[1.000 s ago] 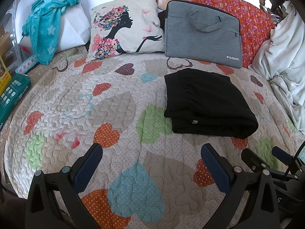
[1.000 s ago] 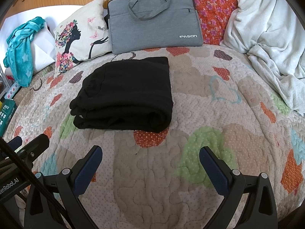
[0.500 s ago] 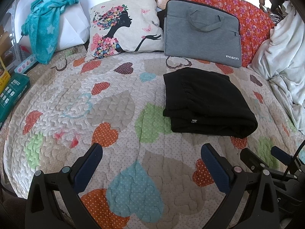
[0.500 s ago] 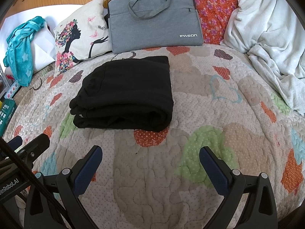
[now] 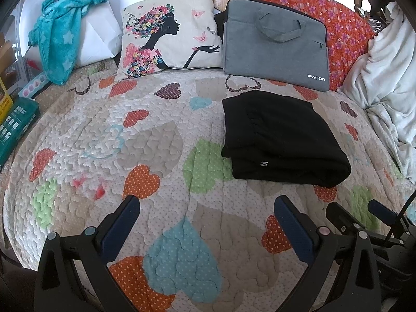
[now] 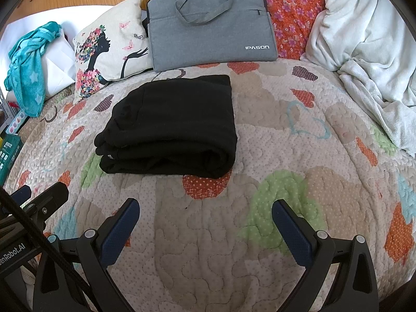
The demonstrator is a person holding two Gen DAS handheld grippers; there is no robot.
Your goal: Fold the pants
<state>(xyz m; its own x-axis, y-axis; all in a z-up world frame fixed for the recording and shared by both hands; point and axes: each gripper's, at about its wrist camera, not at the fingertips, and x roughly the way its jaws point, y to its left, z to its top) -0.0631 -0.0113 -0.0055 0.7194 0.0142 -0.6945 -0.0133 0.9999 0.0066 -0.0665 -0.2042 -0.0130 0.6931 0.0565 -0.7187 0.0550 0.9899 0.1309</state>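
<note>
Both grippers, left gripper (image 5: 206,208) and right gripper (image 6: 205,210), sit wide apart and empty; folded pants (image 6: 171,127) lie ahead, closer to the right one.

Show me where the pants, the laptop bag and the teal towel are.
pants (image 6: 176,119), right wrist view, middle of top layer.
laptop bag (image 6: 208,36), right wrist view, front panel.
teal towel (image 5: 61,39), left wrist view, hanging middle.

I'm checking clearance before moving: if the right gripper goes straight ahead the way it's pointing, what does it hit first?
Most likely the bare quilt just ahead of the open right gripper, since it angles down at the bed. The folded black pants lie farther on, slightly left; depth is uncertain.
</note>
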